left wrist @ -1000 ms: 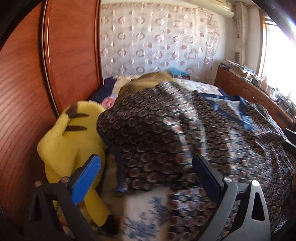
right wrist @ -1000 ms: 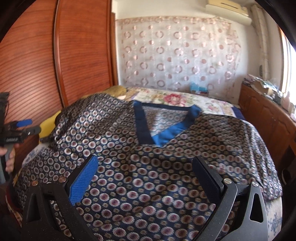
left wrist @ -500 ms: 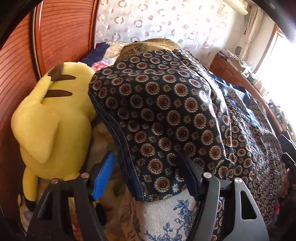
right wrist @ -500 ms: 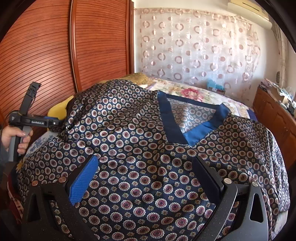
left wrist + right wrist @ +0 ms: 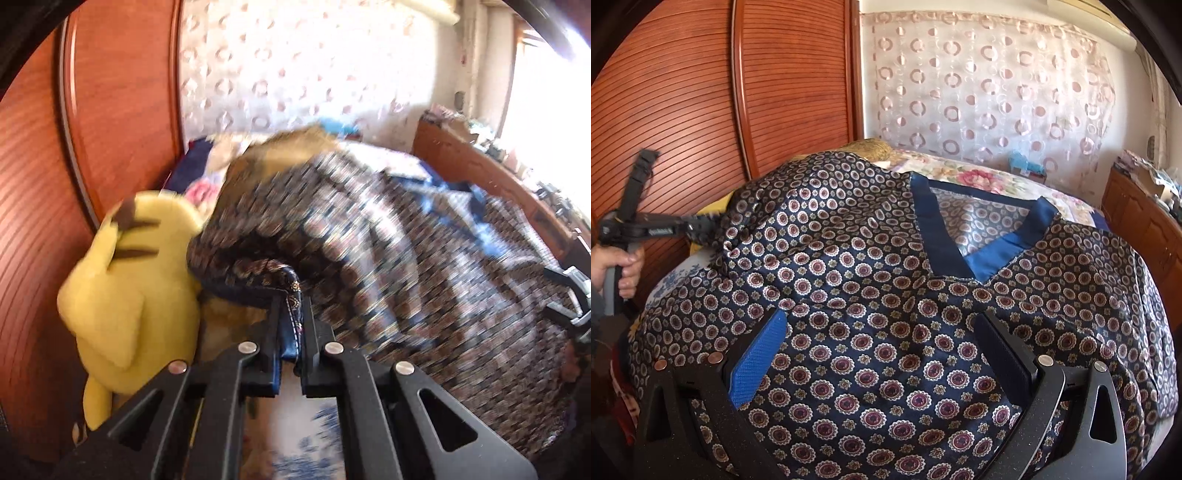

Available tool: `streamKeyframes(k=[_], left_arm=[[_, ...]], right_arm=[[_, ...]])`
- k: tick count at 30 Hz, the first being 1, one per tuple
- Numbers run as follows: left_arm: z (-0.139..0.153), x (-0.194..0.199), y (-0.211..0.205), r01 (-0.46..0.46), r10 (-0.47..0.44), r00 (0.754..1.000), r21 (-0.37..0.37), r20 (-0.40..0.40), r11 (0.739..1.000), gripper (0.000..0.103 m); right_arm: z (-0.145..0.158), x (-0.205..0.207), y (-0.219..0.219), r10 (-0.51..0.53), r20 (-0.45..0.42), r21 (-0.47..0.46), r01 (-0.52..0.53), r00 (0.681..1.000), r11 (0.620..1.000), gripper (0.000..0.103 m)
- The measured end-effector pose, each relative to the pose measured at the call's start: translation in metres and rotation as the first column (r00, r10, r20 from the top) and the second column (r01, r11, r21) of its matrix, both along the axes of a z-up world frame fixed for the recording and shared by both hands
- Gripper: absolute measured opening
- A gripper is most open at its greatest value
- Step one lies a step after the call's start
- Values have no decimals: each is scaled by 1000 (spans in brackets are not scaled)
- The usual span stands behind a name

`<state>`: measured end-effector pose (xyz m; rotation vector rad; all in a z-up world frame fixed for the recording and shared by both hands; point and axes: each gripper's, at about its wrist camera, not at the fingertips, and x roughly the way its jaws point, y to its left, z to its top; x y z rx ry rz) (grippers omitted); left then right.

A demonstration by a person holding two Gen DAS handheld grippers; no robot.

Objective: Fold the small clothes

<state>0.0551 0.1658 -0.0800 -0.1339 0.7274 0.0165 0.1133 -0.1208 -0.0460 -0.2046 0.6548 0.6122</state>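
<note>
Lay spread over a bed with a flowered cover: a dark blue shirt patterned all over with small round medallions, its plain blue V-neck collar facing up toward the far side. Pinched the shirt's left sleeve edge between pads pressed together: the left tool, black-framed, with the hemmed cloth bunched and lifted into a small ridge just above its tips. Showed much blur across the shirt in the left wrist view. Seen from the right wrist view at the far left: the same left tool, gripped by a person's hand, its tips buried in the gathered sleeve. Hovered over the shirt's lower front: the right tool, spread wide, one blue pad and one dark pad well apart, with flat cloth below and nothing pinched. Sat just beside the lifted sleeve, against a reddish slatted wooden wardrobe door: a yellow plush toy with brown stripes. Hung behind the bed: a sheer curtain with pink rings. Ran along the right side of the room: a low wooden cabinet cluttered on top.
</note>
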Motion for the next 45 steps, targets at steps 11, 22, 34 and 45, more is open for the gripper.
streamKeyframes(k=[11, 22, 34, 45], left_arm=[[73, 38, -104, 252, -257, 962, 53, 94, 966, 7], [77, -6, -75, 142, -150, 980, 67, 133, 988, 59], [40, -54, -17, -64, 56, 987, 48, 152, 997, 59], [26, -72, 2, -103, 97, 983, 30, 159, 994, 59]], right_arm=[[4, 9, -26, -48, -8, 18, 48, 999, 999, 103], [14, 12, -26, -45, 17, 8, 44, 999, 999, 103], [26, 29, 91, 212, 52, 17, -213, 976, 977, 76], [-13, 22, 243, 403, 3, -134, -399, 915, 907, 73]])
